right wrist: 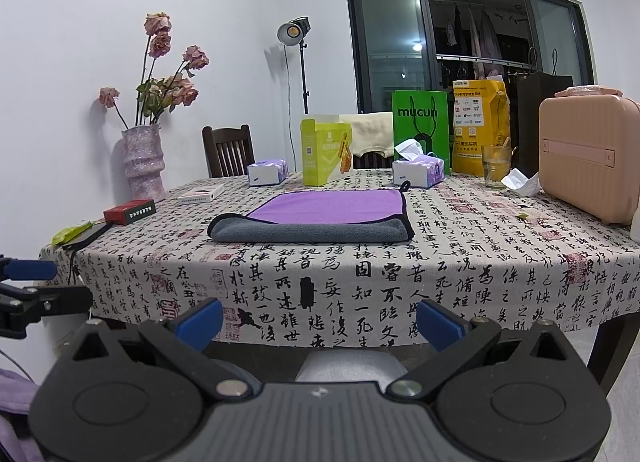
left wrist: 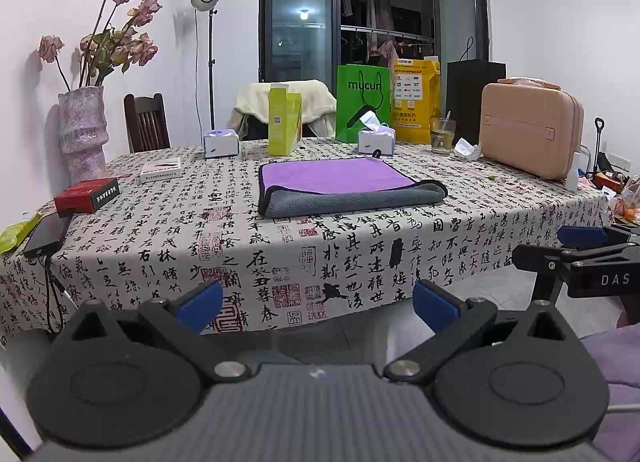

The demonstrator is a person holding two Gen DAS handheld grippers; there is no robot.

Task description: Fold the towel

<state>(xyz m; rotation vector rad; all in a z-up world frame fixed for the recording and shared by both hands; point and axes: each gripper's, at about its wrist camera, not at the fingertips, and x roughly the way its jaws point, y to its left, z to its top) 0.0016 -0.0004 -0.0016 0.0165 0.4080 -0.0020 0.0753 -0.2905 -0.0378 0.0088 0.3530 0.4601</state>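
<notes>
While both hand-held grippers gape | towel (left wrist: 344,186) folded | on tablecloth (left wrist: 360,246)

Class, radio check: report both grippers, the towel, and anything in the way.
Left gripper open, right gripper open, both short of the table. Towel flat, near edge folded over, grey side up. Nothing between grippers and towel.

folded towel (left wrist: 344,186) on table (left wrist: 160,246), left gripper (left wrist: 318,302) fingers (left wrist: 200,302) apart

Bare surface (left wrist: 360,230) lies before the towel (left wrist: 344,186); box (left wrist: 283,120), tissue packs (left wrist: 376,140) stand behind it.
</notes>
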